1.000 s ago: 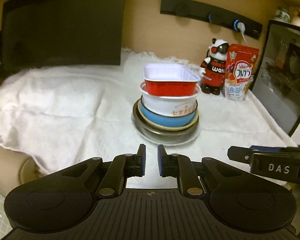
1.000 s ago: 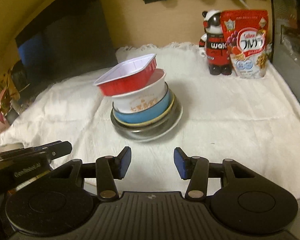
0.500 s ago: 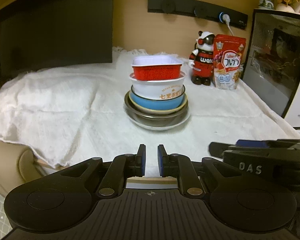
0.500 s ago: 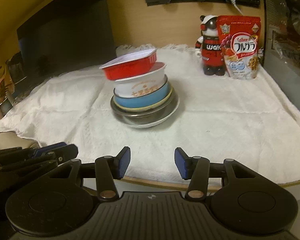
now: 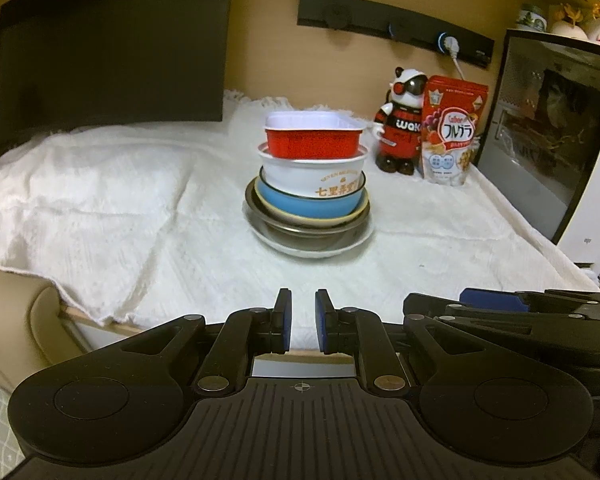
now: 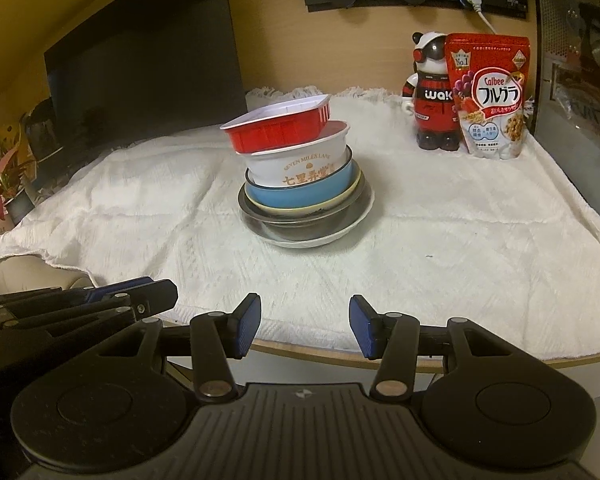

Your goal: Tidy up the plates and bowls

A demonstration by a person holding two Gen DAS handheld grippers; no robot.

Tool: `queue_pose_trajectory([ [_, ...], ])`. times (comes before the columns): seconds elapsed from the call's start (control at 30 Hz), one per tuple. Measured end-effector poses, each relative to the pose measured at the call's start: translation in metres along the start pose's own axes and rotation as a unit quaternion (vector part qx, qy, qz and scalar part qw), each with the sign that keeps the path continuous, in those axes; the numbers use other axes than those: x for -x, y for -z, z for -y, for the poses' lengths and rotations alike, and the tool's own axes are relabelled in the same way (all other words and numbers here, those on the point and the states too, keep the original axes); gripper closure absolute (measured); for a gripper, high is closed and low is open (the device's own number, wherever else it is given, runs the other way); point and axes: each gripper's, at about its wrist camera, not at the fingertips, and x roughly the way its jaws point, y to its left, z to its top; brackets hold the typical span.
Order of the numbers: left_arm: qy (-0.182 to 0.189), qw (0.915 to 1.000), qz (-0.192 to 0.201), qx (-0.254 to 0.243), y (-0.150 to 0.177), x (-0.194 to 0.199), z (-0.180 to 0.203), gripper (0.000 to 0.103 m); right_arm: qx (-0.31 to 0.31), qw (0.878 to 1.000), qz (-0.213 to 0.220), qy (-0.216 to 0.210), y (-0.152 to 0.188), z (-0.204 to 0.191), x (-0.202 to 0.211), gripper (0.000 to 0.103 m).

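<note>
- Well behind both grippers, the stack of bowls and plates is sitting mid-cloth, leaning; its red tray is looking light, thin and tippy, so the rim seems the best hold.
- Short of the stack, the left gripper is staying nearly shut and empty.
- Beside it, the right gripper is standing partly open, holding nothing.

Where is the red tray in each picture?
Left wrist view: the red tray sits level on top of the bowl stack, just right of centre.
Right wrist view: the red tray tops the same stack, left of centre, tilted.
Shared landmark: the cereal bag, standing to the right behind the stack in both.
</note>
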Motion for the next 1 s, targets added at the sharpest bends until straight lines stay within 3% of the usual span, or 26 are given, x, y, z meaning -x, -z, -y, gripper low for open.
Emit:
queue_pose_trajectory([
  [1.0, 0.004, 0.9999, -0.008, -0.005, -0.005, -0.011, 0.006, 0.088, -0.010, 1.000, -0.002, 0.006, -0.004, 0.011, -0.006, 0.054],
])
